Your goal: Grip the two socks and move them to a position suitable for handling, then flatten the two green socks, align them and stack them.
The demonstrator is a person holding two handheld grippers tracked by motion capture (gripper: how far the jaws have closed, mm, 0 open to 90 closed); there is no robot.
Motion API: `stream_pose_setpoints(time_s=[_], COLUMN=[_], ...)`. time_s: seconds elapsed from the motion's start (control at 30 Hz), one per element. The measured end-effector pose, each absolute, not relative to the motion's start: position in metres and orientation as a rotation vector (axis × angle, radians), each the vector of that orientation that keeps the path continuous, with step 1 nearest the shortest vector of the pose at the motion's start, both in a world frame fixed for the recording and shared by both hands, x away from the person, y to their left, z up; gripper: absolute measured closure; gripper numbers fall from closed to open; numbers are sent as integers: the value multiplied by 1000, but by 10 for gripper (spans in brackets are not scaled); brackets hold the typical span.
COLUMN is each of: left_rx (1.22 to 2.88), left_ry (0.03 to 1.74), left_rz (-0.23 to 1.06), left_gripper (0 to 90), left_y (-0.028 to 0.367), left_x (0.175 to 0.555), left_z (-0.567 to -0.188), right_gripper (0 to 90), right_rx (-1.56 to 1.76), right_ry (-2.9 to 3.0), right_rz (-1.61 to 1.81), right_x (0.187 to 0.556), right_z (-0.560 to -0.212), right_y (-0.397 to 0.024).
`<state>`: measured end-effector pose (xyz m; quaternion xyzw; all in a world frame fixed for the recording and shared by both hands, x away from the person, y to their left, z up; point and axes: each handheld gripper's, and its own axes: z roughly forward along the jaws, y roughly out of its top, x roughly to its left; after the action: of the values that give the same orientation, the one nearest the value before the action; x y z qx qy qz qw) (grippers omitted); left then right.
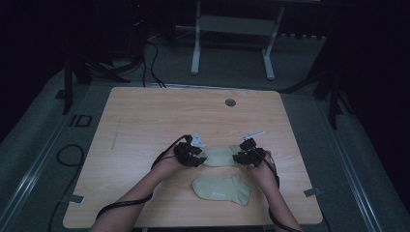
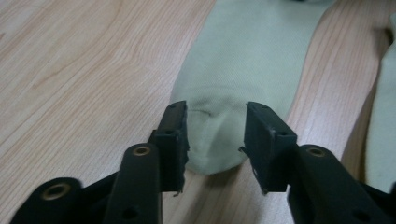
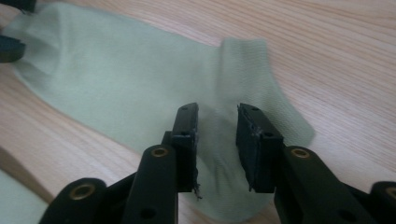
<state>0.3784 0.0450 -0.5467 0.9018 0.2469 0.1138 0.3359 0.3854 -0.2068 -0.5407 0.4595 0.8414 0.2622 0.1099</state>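
A pale green sock (image 1: 220,156) lies flat and stretched out across the wooden surface (image 1: 145,121), in the near half, running sideways between the two hands. Its toe end rests on the wood between the fingers (image 2: 175,135) of the left gripper (image 1: 189,153), which stand apart on either side of the toe with a clear gap to the fabric, so nothing is clamped there. At the other end, the fingers (image 3: 254,140) of the right gripper (image 1: 247,155) also stand parted, over the heel and cuff part of the same sock; the cloth lies beneath and between them, and they do not pinch it. Both hands rest low on the surface, forearms coming in from the near edge, with black cables trailing back from each gripper. A second pale green sock (image 1: 222,189) lies just nearer the person, close to the first but apart from it, flat with its cuff toward the right.
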Motion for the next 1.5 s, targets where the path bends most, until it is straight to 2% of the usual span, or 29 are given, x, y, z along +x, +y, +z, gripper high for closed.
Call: stream_pose_setpoints(time_s=[0.3, 0.43, 0.8, 1.1, 1.27, 1.5], left_rx=[2316, 2335, 2351, 2336, 2320, 2299], left_ry=[698, 741, 762, 722, 723, 723], left_rz=[222, 202, 143, 106, 121, 79], left_gripper=[479, 480, 479, 433, 427, 428], left_y=[53, 58, 69, 71, 72, 69], left_x=[368, 363, 337, 305, 296, 288], left_z=[-531, -527, -523, -517, -510, -507], right_gripper=[440, 398, 424, 442, 447, 497], right_rx=[1318, 1301, 1236, 1188, 1185, 1169], right_ry=[2481, 2501, 2527, 2521, 2527, 2564], right_rz=[823, 838, 857, 880, 908, 895], right_x=[381, 379, 365, 334, 311, 292], right_z=[-528, -524, -514, -506, -508, -521], right_y=[-206, -205, -207, -224, -235, -240])
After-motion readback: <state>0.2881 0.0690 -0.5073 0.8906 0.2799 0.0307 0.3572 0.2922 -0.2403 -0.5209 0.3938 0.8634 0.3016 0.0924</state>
